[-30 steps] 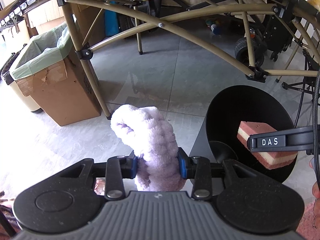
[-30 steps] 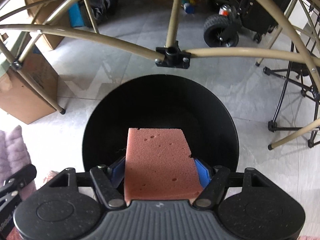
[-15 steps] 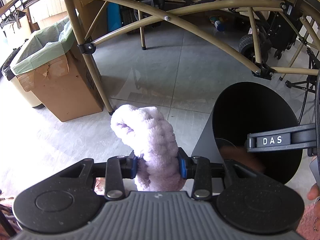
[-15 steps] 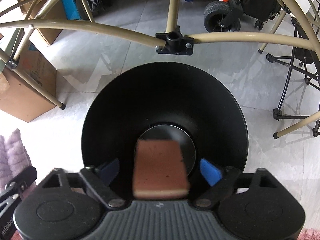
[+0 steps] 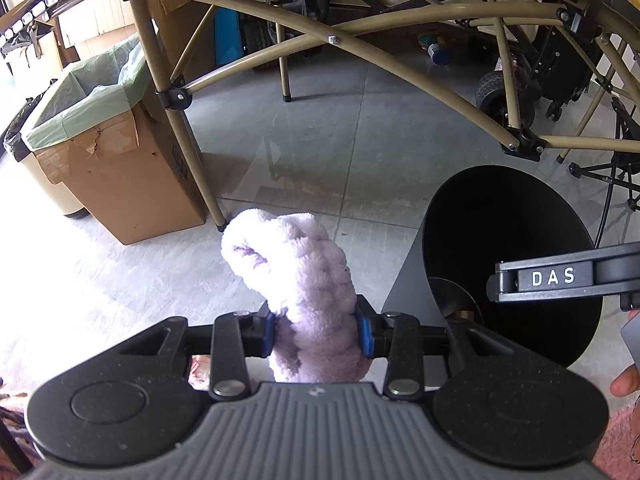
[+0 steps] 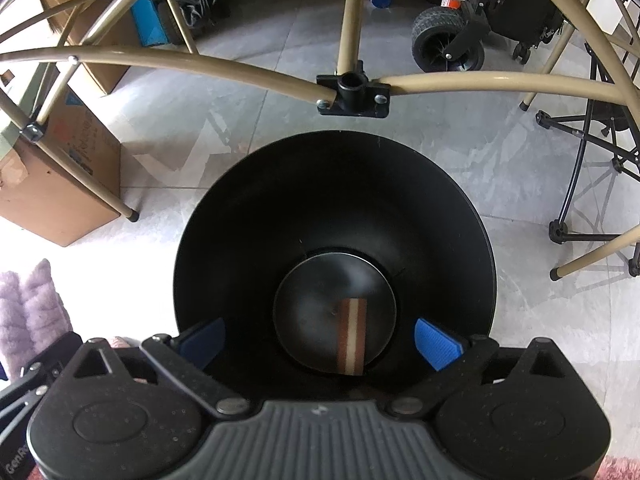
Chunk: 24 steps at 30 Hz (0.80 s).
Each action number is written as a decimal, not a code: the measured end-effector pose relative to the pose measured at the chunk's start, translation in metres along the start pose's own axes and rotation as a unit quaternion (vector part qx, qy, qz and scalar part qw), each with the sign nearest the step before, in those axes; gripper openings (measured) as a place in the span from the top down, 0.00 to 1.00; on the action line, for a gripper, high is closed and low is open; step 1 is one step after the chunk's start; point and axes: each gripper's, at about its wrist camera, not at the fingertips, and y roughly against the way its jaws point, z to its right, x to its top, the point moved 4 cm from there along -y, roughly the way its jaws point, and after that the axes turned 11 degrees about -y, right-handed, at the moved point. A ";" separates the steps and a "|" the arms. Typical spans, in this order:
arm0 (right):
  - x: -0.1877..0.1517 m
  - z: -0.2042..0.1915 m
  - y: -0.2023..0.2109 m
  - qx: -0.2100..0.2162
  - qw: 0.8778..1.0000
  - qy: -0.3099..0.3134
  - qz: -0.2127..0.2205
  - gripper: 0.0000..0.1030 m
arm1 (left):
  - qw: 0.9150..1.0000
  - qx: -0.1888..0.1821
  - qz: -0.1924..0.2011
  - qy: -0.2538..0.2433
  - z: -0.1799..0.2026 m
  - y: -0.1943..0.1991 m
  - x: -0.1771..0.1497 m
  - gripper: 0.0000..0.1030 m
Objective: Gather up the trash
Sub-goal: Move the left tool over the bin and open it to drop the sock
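My left gripper (image 5: 316,330) is shut on a fluffy lilac cloth (image 5: 300,280) and holds it above the floor, left of the black round bin (image 5: 500,240). My right gripper (image 6: 320,342) is open and empty, right above the bin's mouth (image 6: 320,200). A pink and cream sponge (image 6: 352,336) lies on edge at the bottom of the bin. The lilac cloth also shows at the left edge of the right wrist view (image 6: 28,312). The right gripper's finger (image 5: 560,276) reaches over the bin in the left wrist view.
A tan folding-table frame (image 5: 360,48) arches over the grey tiled floor. A cardboard box lined with a green bag (image 5: 108,140) stands at the left. A wheeled black cart (image 6: 452,40) and black stand legs (image 6: 592,168) are at the back right.
My right gripper opened and let go of the sponge, which fell to the bottom of the black bin. My left gripper still holds the lilac cloth in the same place.
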 end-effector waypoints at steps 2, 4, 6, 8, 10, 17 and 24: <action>0.000 0.000 0.002 0.003 1.000 0.000 0.003 0.01 | 1.000 -0.001 0.002 -0.002 0.001 0.002 0.000 0.63; -0.001 0.001 0.006 0.006 1.000 0.001 0.007 0.01 | 1.000 -0.003 0.004 -0.003 0.003 0.004 0.001 0.63; -0.002 0.002 0.010 0.009 1.000 0.001 0.010 0.01 | 1.000 -0.004 0.007 -0.005 0.005 0.006 0.002 0.63; -0.002 0.003 0.014 0.013 1.000 0.002 0.012 0.01 | 1.000 -0.007 0.011 -0.007 0.008 0.008 0.002 0.63; -0.003 0.006 0.019 0.017 1.000 0.003 0.015 0.01 | 1.000 -0.011 0.015 -0.011 0.013 0.011 0.003 0.63; -0.004 0.021 0.039 0.027 0.999 -0.004 0.031 0.01 | 0.999 -0.019 0.032 -0.032 0.035 0.023 0.009 0.63; -0.004 0.049 0.059 0.032 0.998 -0.024 0.056 0.01 | 0.997 -0.024 0.046 -0.061 0.064 0.030 0.014 0.63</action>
